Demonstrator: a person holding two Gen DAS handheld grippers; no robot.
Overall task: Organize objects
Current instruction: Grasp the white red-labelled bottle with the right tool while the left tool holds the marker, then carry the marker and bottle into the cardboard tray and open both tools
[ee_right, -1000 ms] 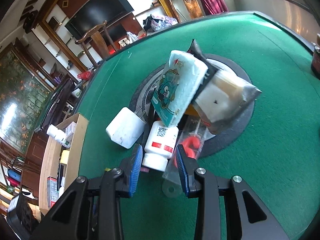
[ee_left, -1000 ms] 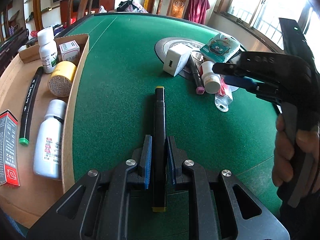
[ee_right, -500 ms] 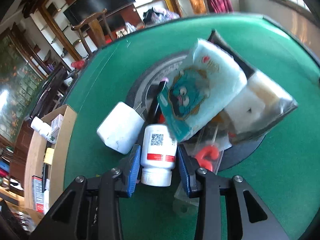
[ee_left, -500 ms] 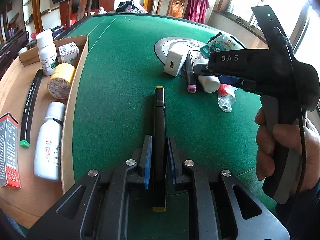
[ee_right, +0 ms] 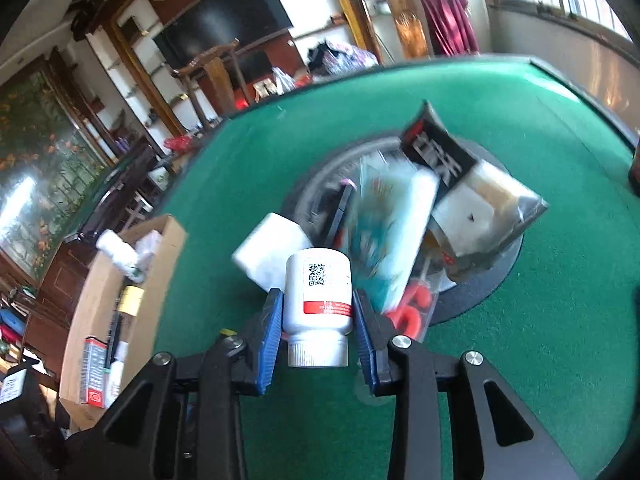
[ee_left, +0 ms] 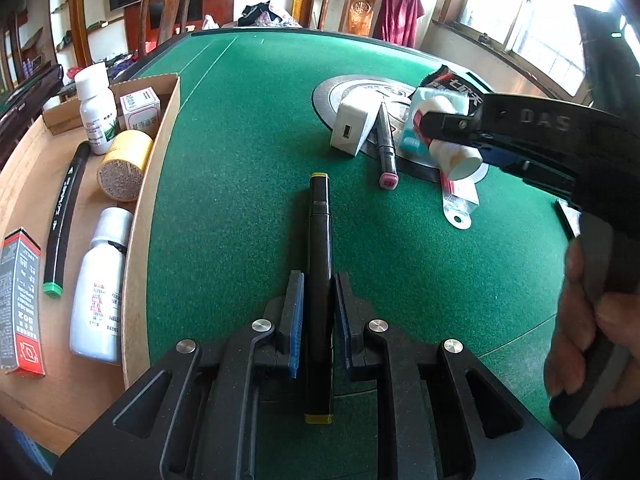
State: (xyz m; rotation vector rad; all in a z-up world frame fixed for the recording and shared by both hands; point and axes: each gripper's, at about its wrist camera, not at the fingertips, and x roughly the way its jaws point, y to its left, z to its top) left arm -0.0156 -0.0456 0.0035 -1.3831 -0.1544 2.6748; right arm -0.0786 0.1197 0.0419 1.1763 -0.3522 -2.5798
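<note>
**Both grippers loaded, bottle grip looks shallow**

Your right gripper [ee_right: 316, 320] has its fingers closed on the white pill bottle [ee_right: 319, 292], cap toward you, above the pile on the green worktop [ee_left: 240, 200]. Your left gripper [ee_left: 316, 312] clamps the black marker [ee_left: 319, 264]. Risk: the smooth round bottle could slip or twist out on the way to the cardboard box [ee_left: 154, 168]; its base could snag the blue packet [ee_right: 384, 236].

Daylight from windows [ee_left: 532, 36] falls on a green felt table [ee_left: 248, 128], with wooden chairs [ee_left: 168, 8] and a dark television [ee_right: 224, 24] beyond.
</note>
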